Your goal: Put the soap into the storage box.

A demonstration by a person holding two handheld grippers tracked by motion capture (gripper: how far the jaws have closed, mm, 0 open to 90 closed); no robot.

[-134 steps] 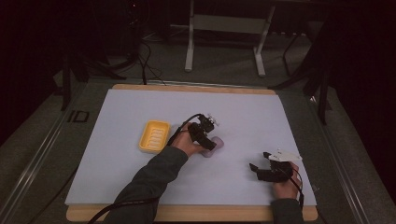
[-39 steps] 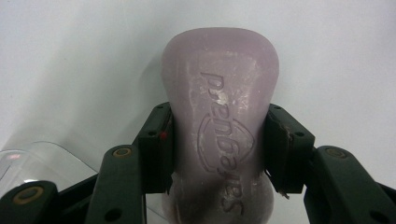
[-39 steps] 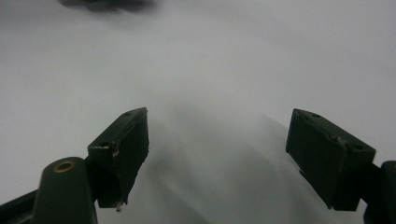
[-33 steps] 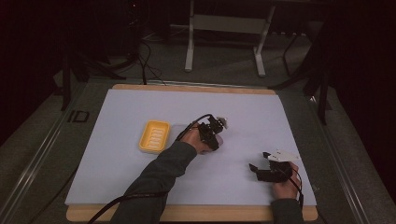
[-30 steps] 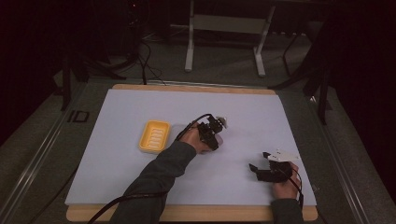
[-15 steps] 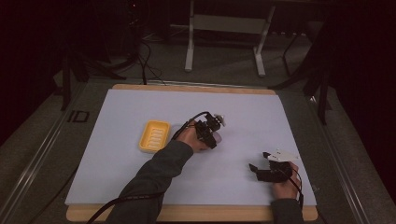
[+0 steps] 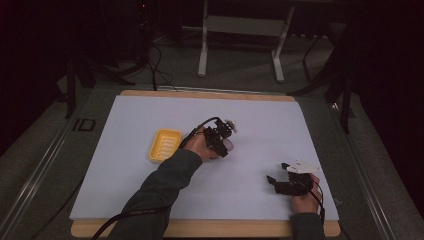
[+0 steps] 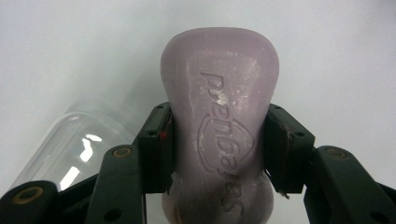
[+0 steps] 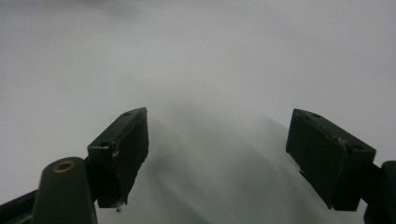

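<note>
Counter point(image 7: 150, 200) of pale wood under a white sheet, dark room around. Left gripper point(image 8: 219, 154) clamps its fingers point(image 8: 156, 149) on a smooth lilac embossed soap bar point(image 8: 219, 93) just beside a ribbed yellow soap dish point(image 7: 165, 145). Right gripper point(image 9: 217, 154), fingers spread and empty, rests well apart.

A pale sheet point(image 7: 165, 200) covers a wooden tabletop point(image 7: 210, 228) whose edge shows at the near and far sides. Beyond it lies a grey floor point(image 7: 240, 82) with dark cables point(image 7: 150, 60) and the legs of a light metal stand point(image 7: 240, 45). The room around is dim, nearly black at both sides.
</note>
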